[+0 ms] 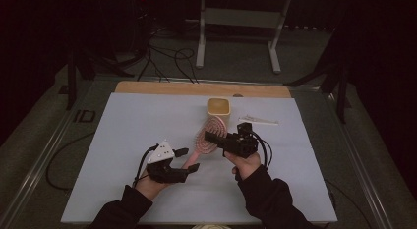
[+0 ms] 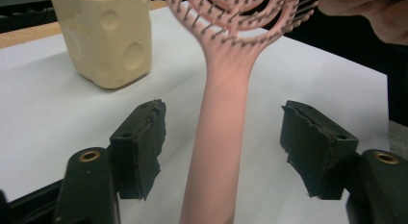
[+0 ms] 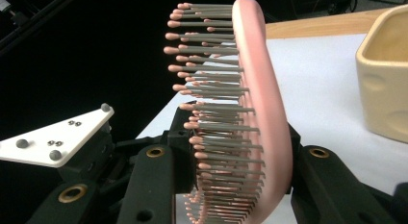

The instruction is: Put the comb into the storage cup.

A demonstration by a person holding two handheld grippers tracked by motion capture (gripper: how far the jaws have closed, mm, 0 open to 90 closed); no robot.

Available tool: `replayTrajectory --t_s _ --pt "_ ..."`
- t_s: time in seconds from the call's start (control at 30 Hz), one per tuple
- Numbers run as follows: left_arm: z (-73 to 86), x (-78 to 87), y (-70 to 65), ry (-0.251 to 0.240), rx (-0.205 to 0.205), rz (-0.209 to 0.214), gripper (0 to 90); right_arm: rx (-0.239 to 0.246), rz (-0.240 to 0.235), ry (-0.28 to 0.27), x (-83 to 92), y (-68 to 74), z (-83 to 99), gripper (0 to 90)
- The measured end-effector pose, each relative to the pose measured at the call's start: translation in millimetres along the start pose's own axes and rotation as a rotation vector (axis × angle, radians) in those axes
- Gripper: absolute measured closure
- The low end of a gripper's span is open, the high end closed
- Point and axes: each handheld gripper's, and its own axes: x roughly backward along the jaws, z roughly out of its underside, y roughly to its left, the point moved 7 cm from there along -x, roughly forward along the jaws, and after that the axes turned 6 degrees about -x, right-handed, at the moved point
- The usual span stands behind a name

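A pink hairbrush (image 1: 212,131) is held off the white mat, head toward the far side, handle slanting toward me. My right gripper (image 1: 212,137) is shut on the brush head (image 3: 262,113), one jaw on the bristle side and one on the back. My left gripper (image 1: 190,159) stands open around the handle (image 2: 219,137). Its pads (image 2: 142,142) stay clear of the handle on both sides, with a gap at each. A cream cup with round dimples (image 1: 218,107) stands upright just beyond the brush head.
A thin white item (image 1: 258,121) lies on the mat (image 1: 123,140) to the right of the cup (image 2: 106,36). A wooden table edge (image 1: 162,88) runs behind the mat. Cables and a metal stand base lie on the floor beyond.
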Motion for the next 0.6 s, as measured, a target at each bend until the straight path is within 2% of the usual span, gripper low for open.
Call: replayTrajectory --t_s 0.07,0.17,0.23,0.33,0.37,0.4,0.43,0.57,0.6 --pt "0.9 -0.3 0.8 0.016 0.005 0.004 24.2 0.012 -0.002 -0.007 1.7 0.0 -2.2 63.7" --pt "2.2 0.5 -0.9 0.039 0.018 0.074 15.7 0.029 0.009 -0.019 4.5 0.1 -5.9 63.7" --pt "4.0 0.6 -1.2 0.067 0.023 0.095 10.9 0.039 0.018 -0.025 5.9 0.0 -7.9 63.7" --pt "5.3 1.1 -0.2 0.072 0.026 0.097 7.7 0.045 0.019 -0.025 6.9 -0.1 -9.5 63.7" --pt "6.0 2.2 0.4 0.069 0.023 0.110 7.7 0.049 0.021 -0.027 7.4 -0.1 -10.3 63.7" --pt "6.2 2.8 0.6 0.067 0.019 0.114 1.8 0.054 0.024 -0.030 8.3 -0.4 -12.3 63.7" --pt "6.4 3.5 1.4 0.067 0.017 0.115 0.3 0.057 0.024 -0.032 8.9 -0.3 -13.1 63.8" --pt "6.7 8.1 4.7 0.059 0.015 0.103 0.0 0.076 0.029 -0.042 12.0 0.1 -18.2 63.8" --pt "7.3 9.7 4.6 0.065 0.006 0.114 0.0 0.078 0.031 -0.046 13.2 0.0 -19.9 63.7"
